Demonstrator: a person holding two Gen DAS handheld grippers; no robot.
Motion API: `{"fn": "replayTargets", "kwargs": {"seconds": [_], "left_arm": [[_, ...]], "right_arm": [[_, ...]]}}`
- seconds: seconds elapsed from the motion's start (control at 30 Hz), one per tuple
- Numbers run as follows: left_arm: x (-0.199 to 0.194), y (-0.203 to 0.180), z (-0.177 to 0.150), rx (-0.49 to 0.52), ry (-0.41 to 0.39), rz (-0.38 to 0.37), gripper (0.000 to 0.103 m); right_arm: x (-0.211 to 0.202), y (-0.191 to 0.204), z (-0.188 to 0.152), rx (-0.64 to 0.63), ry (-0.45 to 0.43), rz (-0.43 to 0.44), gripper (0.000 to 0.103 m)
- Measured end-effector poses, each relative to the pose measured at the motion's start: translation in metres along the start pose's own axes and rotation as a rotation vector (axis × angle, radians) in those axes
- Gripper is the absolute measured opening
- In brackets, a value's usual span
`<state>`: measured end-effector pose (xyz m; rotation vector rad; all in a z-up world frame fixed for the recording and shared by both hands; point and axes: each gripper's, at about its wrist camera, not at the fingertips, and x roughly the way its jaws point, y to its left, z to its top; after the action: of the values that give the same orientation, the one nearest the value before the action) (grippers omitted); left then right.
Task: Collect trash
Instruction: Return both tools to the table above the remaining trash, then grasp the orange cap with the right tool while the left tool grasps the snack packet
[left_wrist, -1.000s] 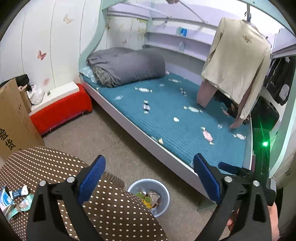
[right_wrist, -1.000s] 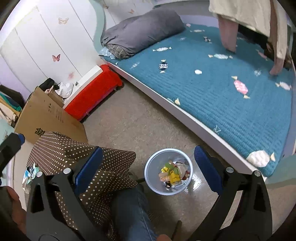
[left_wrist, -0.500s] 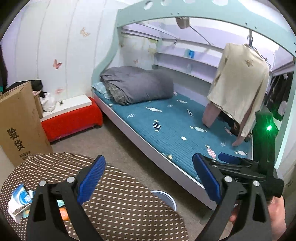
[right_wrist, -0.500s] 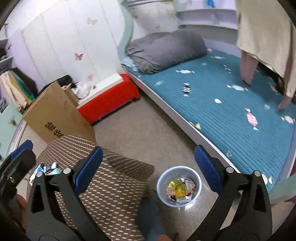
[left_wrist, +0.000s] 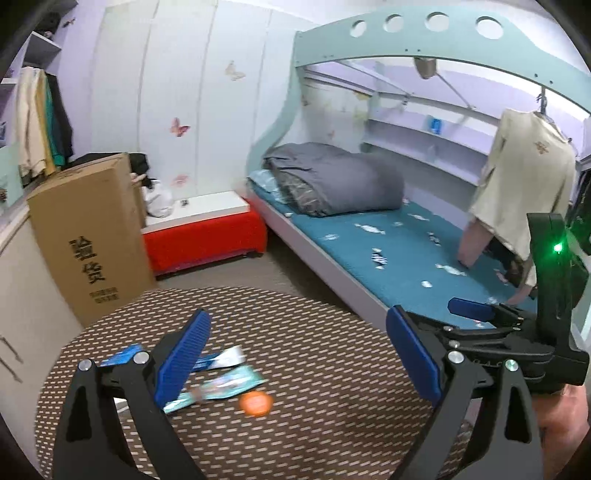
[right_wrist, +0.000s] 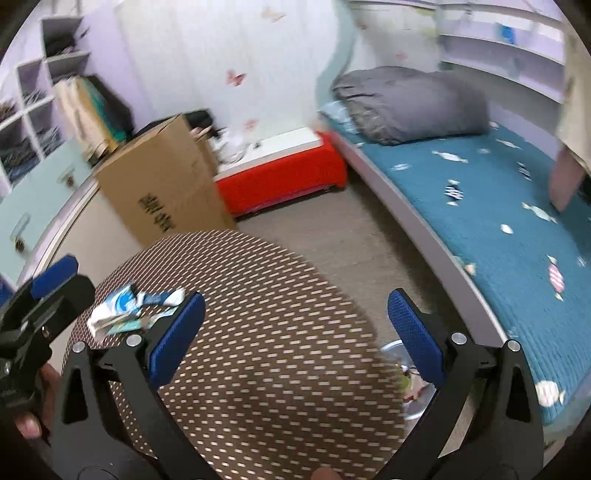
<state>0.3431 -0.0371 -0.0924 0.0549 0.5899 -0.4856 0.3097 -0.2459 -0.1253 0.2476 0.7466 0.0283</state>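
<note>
Left wrist view shows me my left gripper (left_wrist: 299, 354) above the round table (left_wrist: 332, 369) with the brown dotted cloth, its blue fingers (left_wrist: 183, 356) spread wide and holding nothing. On the cloth, at about 8 o'clock from the table's middle, lie the wrappers (left_wrist: 221, 376): some blue and white ones and a pale green one, partly behind my left finger. Just beside them, toward 6 o'clock, sits a small orange piece (left_wrist: 255, 403), blurred so I cannot tell what it is. At 3 o'clock in this view I see my right gripper (left_wrist: 476, 315), also spread. From the right wrist view, the right gripper (right_wrist: 295, 339) hangs over the near half of the table (right_wrist: 280, 369), fingers wide apart and empty, and the wrappers (right_wrist: 129, 306) are at 10 o'clock near the table's far left edge. The trash bin (right_wrist: 413, 387) stands on the floor at 4 o'clock, half hidden behind the table edge and my right finger, between the table and the bed (right_wrist: 498, 229).
</note>
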Motion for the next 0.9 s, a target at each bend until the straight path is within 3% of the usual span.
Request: {"fn": "replayTargets", "kwargs": {"seconds": [0.3,0.43,0.53,0.7,0.87,0.9], "left_arm": [[0.007,0.078,-0.034,-0.006,0.085,0.1,0.094],[0.011,0.097,-0.047,-0.005,0.119,0.128,0.094],[0.013,0.104,-0.053,0.018,0.136,0.138,0.094],[0.023,0.102,-0.056,0.104,0.153,0.12,0.094],[0.048,0.089,-0.058,0.199,0.196,0.072,0.094],[0.055,0.085,-0.059,0.232,0.209,0.066,0.094]], "right_arm": [[0.072,0.074,-0.032,-0.17,0.145,0.12,0.097],[0.086,0.093,-0.039,-0.202,0.163,0.142,0.094],[0.095,0.101,-0.043,-0.233,0.185,0.14,0.082],[0.106,0.112,-0.051,-0.285,0.214,0.138,0.05],[0.107,0.115,-0.058,-0.354,0.183,0.115,0.029],[0.105,0.109,-0.056,-0.332,0.187,0.122,0.029]]}}
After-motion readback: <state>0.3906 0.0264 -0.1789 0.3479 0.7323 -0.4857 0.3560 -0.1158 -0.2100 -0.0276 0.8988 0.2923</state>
